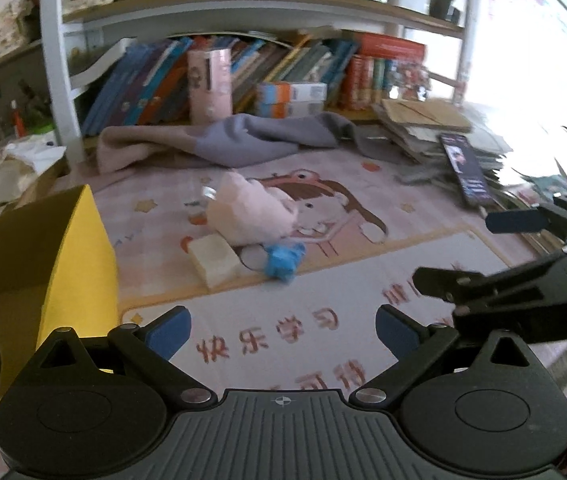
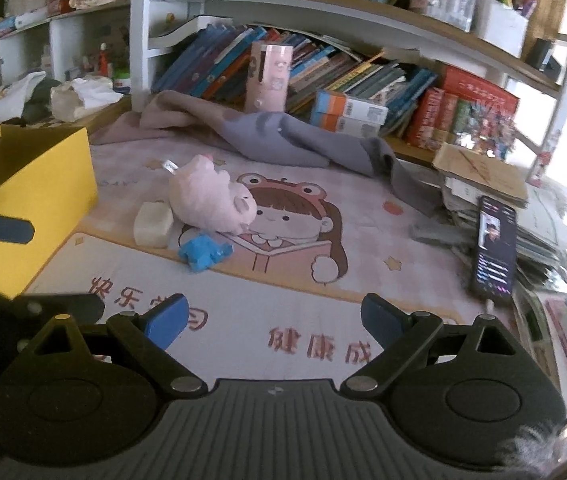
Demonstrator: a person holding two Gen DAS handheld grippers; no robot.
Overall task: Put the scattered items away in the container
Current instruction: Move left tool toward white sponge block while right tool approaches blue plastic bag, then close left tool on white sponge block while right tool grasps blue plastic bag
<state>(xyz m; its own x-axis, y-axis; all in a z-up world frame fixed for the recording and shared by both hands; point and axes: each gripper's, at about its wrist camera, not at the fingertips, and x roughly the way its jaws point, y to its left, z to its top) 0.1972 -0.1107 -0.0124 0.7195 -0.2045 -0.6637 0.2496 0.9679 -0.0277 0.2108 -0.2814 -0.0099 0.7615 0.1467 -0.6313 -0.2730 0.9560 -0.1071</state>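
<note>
Desk mat lot, mid-frame: fuzzy pink plush (image 2: 209,196), cream foam block (image 2: 153,225), crumpled blue toy (image 2: 202,253).
Yellow cardboard box (image 2: 39,196), left edge. Left gripper (image 1: 283,330) and right gripper (image 2: 273,316): jaws spread, empty.

A pink plush toy (image 2: 211,196) lay on its side ahead of the right claw (image 2: 273,320), slightly left. A cream block (image 2: 153,225) touched its left flank, and a crumpled blue toy (image 2: 202,253) sat just in front. The open yellow box (image 2: 43,196) stood upright, far left of the claw.
</note>
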